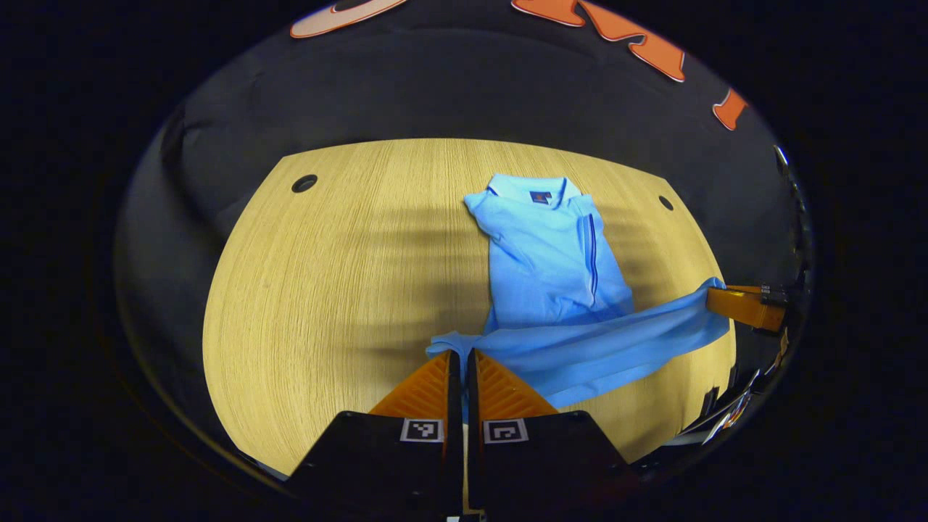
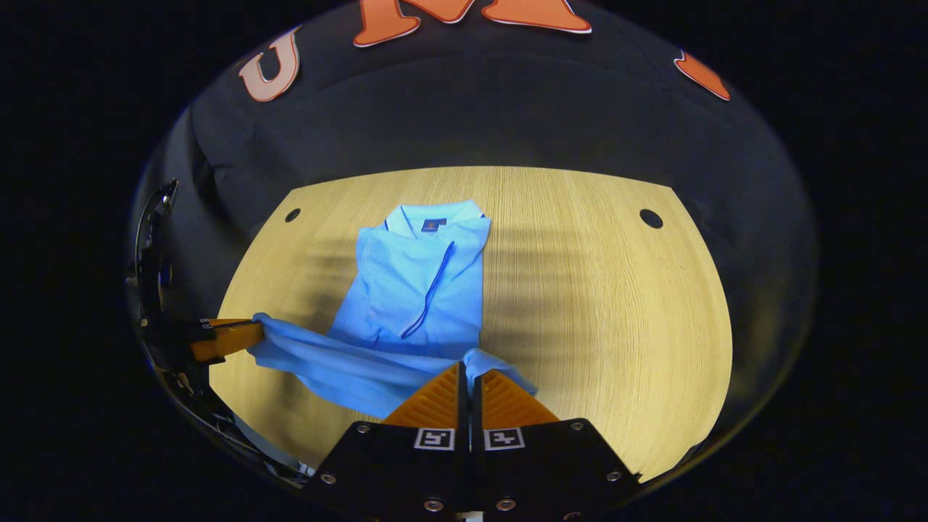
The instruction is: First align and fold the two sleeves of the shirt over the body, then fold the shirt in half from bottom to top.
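Sleeves look folded, so we're on the bottom-to-top fold — left gripper (image 1: 462, 353) and right gripper (image 2: 470, 371) each clamped on the shirt (image 1: 554, 268) hem, lifted off the table (image 1: 333, 290). Next: carry both evenly to the far collar.

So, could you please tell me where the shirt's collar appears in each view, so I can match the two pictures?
Left gripper view: the collar lies right of centre, at the far end of the blue shirt.
Right gripper view: the collar lies left of centre, again at the shirt's far end.
Shared landmark: the small dark tag inside the collar.
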`<move>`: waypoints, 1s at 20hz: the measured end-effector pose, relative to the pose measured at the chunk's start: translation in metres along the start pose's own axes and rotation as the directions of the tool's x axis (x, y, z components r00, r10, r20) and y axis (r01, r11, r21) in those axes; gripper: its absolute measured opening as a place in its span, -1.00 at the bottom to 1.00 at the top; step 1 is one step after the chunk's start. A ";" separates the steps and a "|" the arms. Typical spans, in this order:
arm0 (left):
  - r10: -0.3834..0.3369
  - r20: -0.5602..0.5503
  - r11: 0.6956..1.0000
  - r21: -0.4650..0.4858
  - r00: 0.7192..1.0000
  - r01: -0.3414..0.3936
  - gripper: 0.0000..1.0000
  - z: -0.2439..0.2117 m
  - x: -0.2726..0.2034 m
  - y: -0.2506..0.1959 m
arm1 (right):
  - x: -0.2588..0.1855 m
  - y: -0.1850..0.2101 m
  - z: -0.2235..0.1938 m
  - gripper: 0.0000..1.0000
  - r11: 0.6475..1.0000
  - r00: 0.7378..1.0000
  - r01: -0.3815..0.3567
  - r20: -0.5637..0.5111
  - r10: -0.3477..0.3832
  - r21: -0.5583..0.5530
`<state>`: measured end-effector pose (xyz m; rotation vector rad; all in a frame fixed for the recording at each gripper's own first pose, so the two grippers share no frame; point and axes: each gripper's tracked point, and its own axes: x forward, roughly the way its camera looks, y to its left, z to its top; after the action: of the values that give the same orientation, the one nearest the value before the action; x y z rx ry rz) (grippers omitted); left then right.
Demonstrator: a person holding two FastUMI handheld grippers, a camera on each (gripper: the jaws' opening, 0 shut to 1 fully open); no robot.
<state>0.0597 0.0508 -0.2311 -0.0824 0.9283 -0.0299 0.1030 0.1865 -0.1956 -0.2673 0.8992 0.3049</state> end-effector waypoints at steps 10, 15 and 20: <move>0.005 0.059 1.000 -0.014 0.998 -0.004 -0.87 0.120 0.059 0.004 | 0.071 -0.021 0.098 -0.99 0.999 0.999 0.001 0.046 -0.003 0.038; 0.017 0.053 1.000 -0.019 0.998 -0.016 -0.87 0.150 0.111 0.012 | 0.129 -0.034 0.111 -0.99 0.997 0.999 0.000 0.033 -0.003 0.073; 0.063 0.026 0.998 -0.024 0.998 -0.063 -0.77 0.145 0.144 0.022 | 0.160 -0.052 0.105 -0.81 0.993 0.999 0.050 0.001 -0.050 0.103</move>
<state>0.2616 0.0719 -0.2616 -0.0750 0.9044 0.0404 0.2914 0.1988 -0.2552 -0.1933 0.9004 0.2115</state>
